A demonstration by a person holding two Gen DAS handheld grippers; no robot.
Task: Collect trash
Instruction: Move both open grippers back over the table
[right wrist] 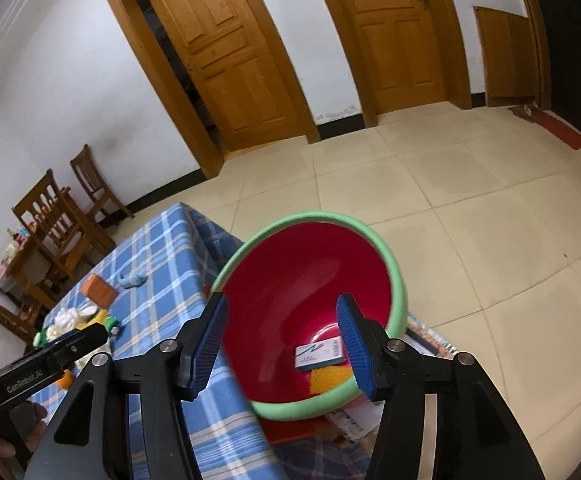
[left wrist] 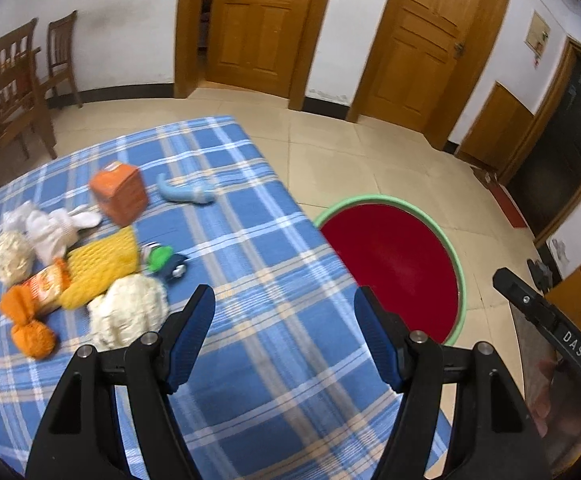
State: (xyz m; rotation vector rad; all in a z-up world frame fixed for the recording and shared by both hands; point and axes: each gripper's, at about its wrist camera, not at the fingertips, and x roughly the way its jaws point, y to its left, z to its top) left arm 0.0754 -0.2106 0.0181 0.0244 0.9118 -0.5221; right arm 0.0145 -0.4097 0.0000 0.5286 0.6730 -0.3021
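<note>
**Basin part-filled, heap still waiting on the worktop**

The worktop (left wrist: 250,248), under its blue checked cloth, carries most of the trash. Just off its edge, lower down, sits the red basin (right wrist: 318,272) with the green rim. Inside it lie a small white box (right wrist: 319,354) and a yellow piece (right wrist: 326,378), so the collecting is under way but far from done.

On the cloth, well apart from the basin, the heap (left wrist: 74,264) holds a yellow knit, white fluffy lumps, an orange wrapper and something green and dark that blur keeps me from naming. An orange carton (left wrist: 119,192) stands just behind it, a blue scrap (left wrist: 186,192) beyond.

The left claw (left wrist: 284,340) hangs over bare cloth, spread, pinching nothing. The right claw (right wrist: 284,344) sits above the basin, also spread and empty.

The risk, I'd say, is in the heap: pieces touch and overlap, so a grab may drag a neighbour along and drop it on the floor short of the basin. The soft lumps could also slip from a loose pinch, and the two claws may clash near the rim.
</note>
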